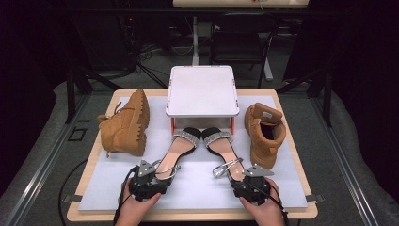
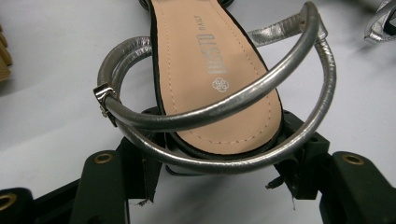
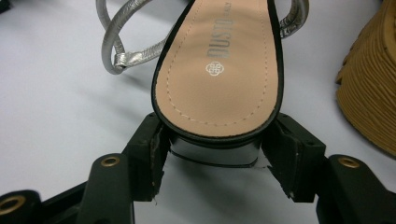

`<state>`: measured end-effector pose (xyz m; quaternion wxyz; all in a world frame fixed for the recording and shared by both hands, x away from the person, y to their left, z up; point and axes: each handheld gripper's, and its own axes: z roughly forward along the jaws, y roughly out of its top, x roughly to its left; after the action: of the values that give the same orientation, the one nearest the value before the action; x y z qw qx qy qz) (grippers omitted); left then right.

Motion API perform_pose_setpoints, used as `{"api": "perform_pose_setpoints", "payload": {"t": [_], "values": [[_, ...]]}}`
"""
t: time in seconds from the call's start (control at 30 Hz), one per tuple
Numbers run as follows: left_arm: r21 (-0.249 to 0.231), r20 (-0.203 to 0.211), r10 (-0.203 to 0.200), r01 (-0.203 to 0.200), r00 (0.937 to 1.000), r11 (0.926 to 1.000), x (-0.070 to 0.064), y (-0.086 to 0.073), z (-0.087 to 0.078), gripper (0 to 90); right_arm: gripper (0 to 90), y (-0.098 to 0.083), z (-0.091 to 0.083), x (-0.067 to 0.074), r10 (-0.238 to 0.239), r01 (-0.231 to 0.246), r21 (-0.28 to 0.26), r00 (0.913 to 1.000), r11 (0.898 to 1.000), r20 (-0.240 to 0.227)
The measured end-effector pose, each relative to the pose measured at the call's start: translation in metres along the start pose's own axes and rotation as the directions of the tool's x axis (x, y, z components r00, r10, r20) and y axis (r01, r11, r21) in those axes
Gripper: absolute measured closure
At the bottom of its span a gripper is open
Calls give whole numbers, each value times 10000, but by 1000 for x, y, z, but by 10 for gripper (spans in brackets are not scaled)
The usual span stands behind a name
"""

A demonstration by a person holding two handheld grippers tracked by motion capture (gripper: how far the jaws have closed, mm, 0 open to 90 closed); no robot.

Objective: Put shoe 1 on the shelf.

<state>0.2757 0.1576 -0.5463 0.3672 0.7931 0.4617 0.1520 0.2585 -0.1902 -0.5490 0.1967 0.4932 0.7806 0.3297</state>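
Observation:
Two black sandals with tan insoles and silver straps lie side by side on the white mat, toes under a raised white platform. My left gripper [image 1: 155, 176] [image 2: 219, 163] has its jaws on either side of the left sandal's [image 1: 181, 146] [image 2: 210, 60] heel, pads against it, with the silver ankle strap [image 2: 224, 105] looped over them. The right gripper [image 1: 244, 178] [image 3: 215, 154] is shut the same way on the black heel of the right sandal [image 1: 221, 143] [image 3: 224, 70]. A hand holds each gripper at the table's near edge.
A tan boot [image 1: 124, 125] lies on its side at the left. Its mate [image 1: 264, 134] [image 3: 369, 93] stands upright at the right, close to the right sandal. The white platform [image 1: 201, 92] on red legs stands at the back middle. The white mat [image 1: 117, 183] covers the wooden table.

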Motion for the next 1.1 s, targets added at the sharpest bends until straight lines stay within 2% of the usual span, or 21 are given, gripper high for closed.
{"api": "perform_pose_setpoints", "payload": {"t": [0.23,0.37,0.63,0.97,1.1], "values": [[102,-89,10,-9,10000,9999,-7,3,2,399,417,2,1,6,215,-215,60,9997,9998,109],[85,-95,-88,89,9999,9999,-12,4,5,396,416,2,1,11,340,-339,72,9993,9994,-150],[128,-175,-239,241,9996,9996,-20,8,9,394,417,3,2,17,338,-335,67,9985,9994,-433],[99,-192,-466,468,9987,9989,-29,10,12,390,421,5,5,21,58,-53,85,9985,9999,-553],[184,-83,-226,228,9997,9996,-33,12,13,387,424,7,5,22,37,-29,119,9978,9999,-658]]}}
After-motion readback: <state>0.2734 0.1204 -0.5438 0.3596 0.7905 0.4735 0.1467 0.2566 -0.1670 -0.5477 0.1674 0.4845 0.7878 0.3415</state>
